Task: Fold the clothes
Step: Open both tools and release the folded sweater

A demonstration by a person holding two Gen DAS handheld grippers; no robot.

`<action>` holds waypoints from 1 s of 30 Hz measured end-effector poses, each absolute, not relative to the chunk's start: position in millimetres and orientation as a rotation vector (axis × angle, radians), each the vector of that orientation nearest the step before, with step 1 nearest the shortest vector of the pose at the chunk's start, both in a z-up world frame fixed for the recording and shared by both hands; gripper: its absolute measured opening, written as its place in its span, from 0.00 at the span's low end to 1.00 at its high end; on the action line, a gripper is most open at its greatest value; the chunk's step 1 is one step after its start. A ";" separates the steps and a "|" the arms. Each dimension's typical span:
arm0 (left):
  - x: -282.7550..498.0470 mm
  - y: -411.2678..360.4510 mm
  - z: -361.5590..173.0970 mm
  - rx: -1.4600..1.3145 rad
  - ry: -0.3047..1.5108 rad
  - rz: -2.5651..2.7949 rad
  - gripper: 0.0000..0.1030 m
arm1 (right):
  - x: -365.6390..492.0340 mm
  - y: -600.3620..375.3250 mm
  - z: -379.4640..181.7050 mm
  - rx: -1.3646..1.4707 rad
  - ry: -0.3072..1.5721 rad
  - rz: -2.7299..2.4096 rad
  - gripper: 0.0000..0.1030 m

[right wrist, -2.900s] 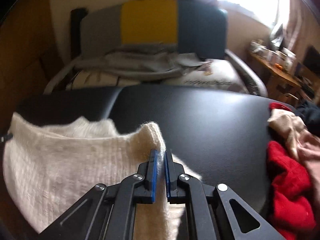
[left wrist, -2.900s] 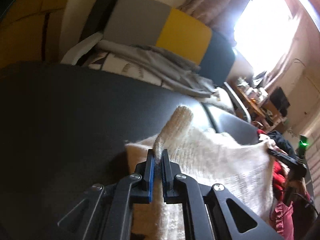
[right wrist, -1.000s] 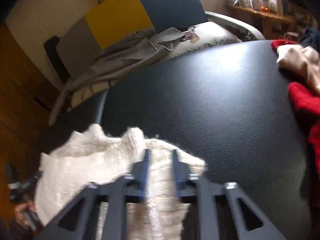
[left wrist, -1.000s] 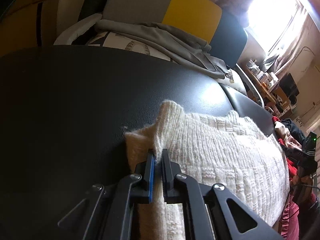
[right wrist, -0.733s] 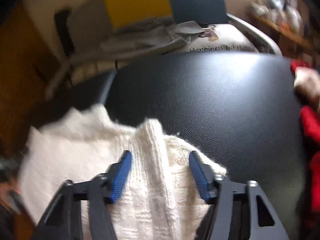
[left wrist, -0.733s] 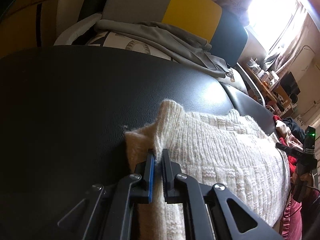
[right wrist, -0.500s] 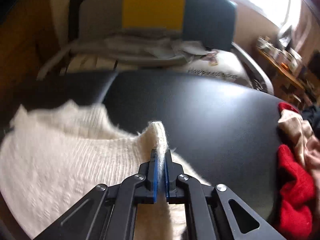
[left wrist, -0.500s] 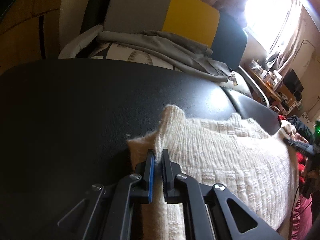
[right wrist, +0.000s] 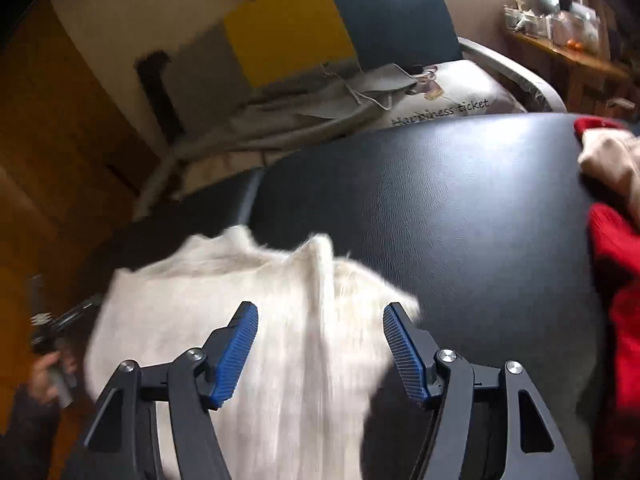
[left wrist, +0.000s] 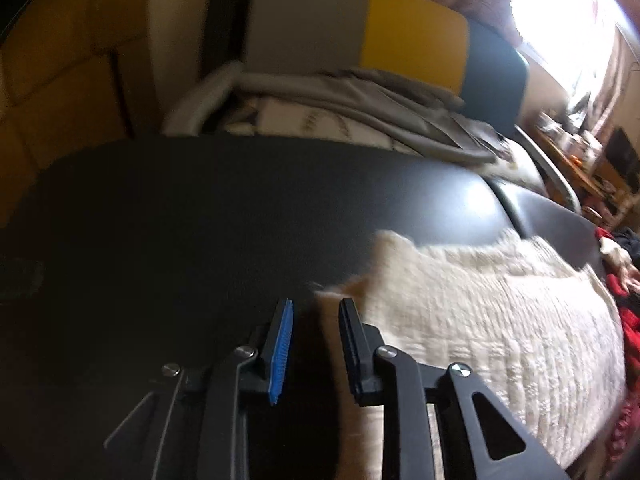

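Note:
A cream knitted sweater (left wrist: 488,320) lies folded on the black padded table (left wrist: 200,220). My left gripper (left wrist: 316,304) is open at the sweater's left corner; the cloth edge lies slack by the right finger (left wrist: 350,344) and nothing is pinched. In the right wrist view the same sweater (right wrist: 192,304) spreads under my right gripper (right wrist: 320,308), which stands wide open above a raised ridge of the knit. The left gripper (right wrist: 60,320) and the hand holding it show at that view's left edge.
A red garment (right wrist: 616,280) and a beige one (right wrist: 612,160) are heaped at the table's right end. Behind the table stands a chair with a grey, yellow and blue back (left wrist: 400,48), holding grey cloth (right wrist: 320,108) and a printed cushion (right wrist: 452,96). Bare black table surface (right wrist: 460,200) stretches beyond the sweater.
Both grippers have opened and let go of the sweater's corners, which they pinched half a second ago. The sweater has settled flat on the table.

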State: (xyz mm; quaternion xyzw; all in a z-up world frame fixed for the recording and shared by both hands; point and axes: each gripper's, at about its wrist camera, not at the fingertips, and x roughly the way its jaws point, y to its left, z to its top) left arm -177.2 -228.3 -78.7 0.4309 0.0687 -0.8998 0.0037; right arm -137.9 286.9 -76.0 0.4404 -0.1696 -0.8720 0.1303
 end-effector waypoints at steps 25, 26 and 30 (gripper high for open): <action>-126.2 106.7 -86.3 1.958 -0.337 -3.280 0.23 | -16.9 283.2 -144.9 1.306 -0.771 -1.858 0.66; -126.7 105.4 -89.5 1.964 -0.307 -3.276 0.23 | -16.0 281.5 -146.7 1.343 -0.730 -1.856 0.66; -129.2 98.3 -95.7 1.979 -0.159 -3.269 0.23 | -12.9 282.7 -146.3 1.403 -0.683 -1.870 0.65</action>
